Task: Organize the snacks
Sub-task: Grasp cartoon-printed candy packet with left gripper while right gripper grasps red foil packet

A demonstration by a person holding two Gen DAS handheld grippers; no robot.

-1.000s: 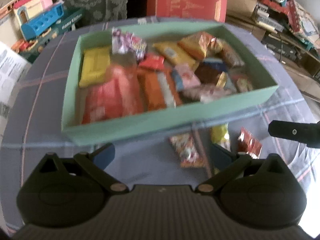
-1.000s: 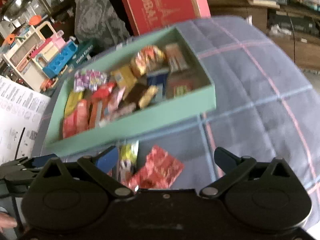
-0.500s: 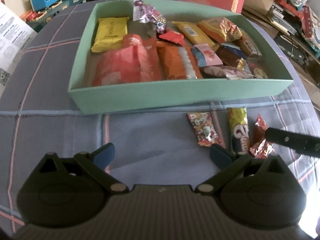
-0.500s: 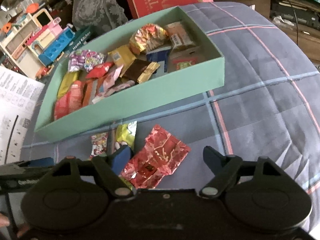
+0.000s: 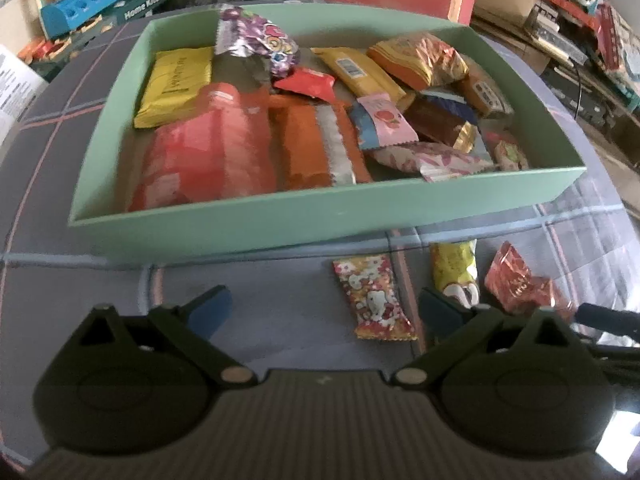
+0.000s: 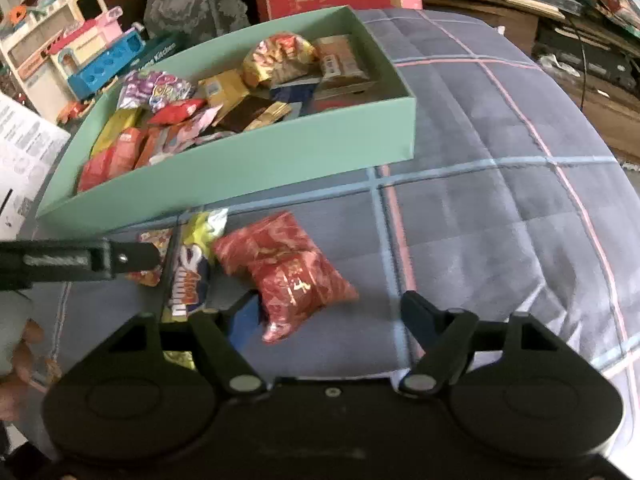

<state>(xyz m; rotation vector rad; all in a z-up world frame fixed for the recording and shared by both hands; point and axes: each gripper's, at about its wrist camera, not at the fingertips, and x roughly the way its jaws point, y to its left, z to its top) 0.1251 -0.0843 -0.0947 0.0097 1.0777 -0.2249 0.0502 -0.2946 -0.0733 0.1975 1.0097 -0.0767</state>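
Pickup step: right gripper (image 6: 328,312) fingers closing around the red foil packet (image 6: 288,268), left gripper (image 5: 324,308) fingers closing, nothing gripped. Next: clamp, lift into green box (image 6: 256,160).

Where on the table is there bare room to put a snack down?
Bare cloth lies right of the red packet and green box, and left of the cartoon packet below the box front. Crowded: inside the box and the three loose packets.

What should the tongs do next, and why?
Probably lower the right tongs a bit more and finish closing on the red foil packet. It lies between the closing jaws, outside the green box, not yet pinched.
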